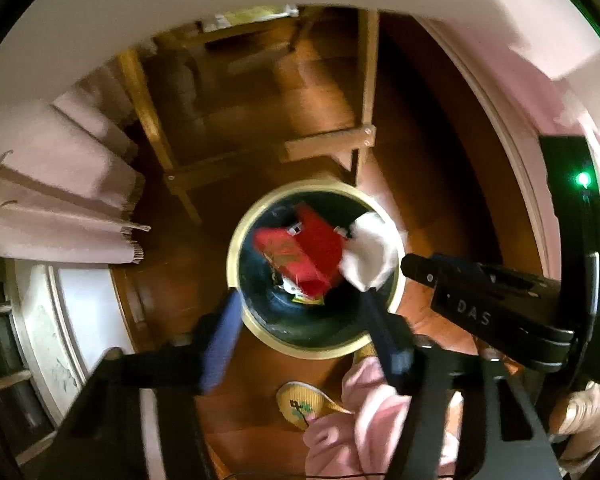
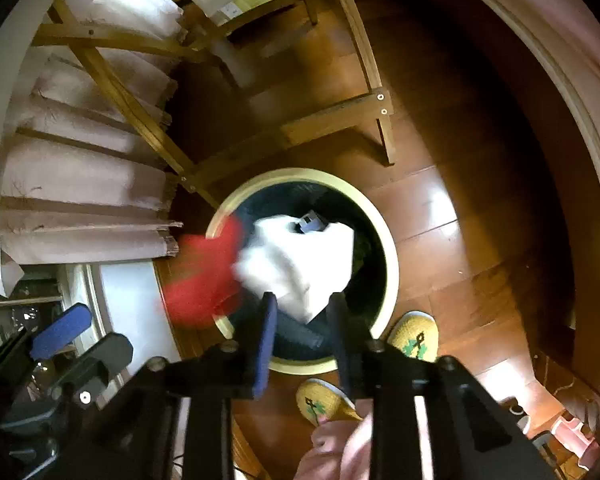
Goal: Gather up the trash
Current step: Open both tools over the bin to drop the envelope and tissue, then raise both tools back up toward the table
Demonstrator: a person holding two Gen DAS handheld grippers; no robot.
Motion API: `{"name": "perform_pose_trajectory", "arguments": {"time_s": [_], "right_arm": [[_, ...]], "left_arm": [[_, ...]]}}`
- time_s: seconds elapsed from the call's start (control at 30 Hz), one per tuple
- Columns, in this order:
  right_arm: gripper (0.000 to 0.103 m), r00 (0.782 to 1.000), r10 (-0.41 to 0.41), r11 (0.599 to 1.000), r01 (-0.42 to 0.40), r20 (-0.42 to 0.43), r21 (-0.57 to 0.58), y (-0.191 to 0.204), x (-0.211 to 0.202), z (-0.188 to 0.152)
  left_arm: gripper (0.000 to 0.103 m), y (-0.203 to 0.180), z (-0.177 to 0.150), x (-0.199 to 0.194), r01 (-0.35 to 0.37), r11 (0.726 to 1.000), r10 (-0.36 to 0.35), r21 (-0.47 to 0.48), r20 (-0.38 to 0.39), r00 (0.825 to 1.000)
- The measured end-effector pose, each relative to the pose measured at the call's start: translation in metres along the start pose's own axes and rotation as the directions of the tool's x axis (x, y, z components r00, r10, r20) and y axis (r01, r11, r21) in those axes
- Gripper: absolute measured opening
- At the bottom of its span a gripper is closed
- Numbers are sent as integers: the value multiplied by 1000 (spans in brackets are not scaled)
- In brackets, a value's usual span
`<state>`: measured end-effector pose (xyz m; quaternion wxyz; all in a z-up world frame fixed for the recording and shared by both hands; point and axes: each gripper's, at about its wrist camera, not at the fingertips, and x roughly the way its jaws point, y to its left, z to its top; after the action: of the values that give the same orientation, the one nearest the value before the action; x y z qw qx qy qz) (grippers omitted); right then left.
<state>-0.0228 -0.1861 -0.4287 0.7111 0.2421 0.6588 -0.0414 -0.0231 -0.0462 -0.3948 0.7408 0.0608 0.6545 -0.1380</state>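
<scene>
i hold both tools over the round black trash bin with the pale yellow rim, which stands on the brown wooden floor beside the legs of a wooden table. my left gripper has its blue-padded fingers spread wide, and nothing sits between them. below it, over the bin's mouth, is a crumpled red wrapper, blurred; i cannot tell whether it lies on the rubbish or is in the air. in the right wrist view the same red wrapper smears across the bin's left rim.

my right gripper has its fingers set apart with a clear gap, and the crumpled white paper sits just beyond the tips over the bin; blur keeps me from telling whether the fingers touch it. from the left view the white paper lies at the bin's right side, by the nose of the right tool.

the bin's bottom is mostly hidden. my yellow woven slippers stand just beside the bin, partly covered by pink trousers.
</scene>
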Motion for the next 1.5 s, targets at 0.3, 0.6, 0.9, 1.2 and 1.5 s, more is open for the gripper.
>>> {"name": "perform_pose_trajectory", "arguments": {"time_s": [0.3,0.6,0.9,1.2,1.5], "right_arm": [[42,1000,23,999,-23,14,-29,10,-19,5],[43,999,45,998,-43,27,-53,26,-69,0],[43,996,72,994,-67,48,-85,52,-151,-13],[43,988,115,988,-103,103,-117,89,-239,-24],[43,961,144,978,-101,235,-183,112,-324,-22]], "left_arm": [[89,24,7,-19,-46,996,47,-72,13,999],[90,17,10,-85,-57,994,61,-92,40,997],[90,9,17,-187,-54,997,62,-61,127,990],[90,8,12,-297,-51,999,52,-12,254,966],[90,0,7,-366,-86,994,54,72,369,928]]}}
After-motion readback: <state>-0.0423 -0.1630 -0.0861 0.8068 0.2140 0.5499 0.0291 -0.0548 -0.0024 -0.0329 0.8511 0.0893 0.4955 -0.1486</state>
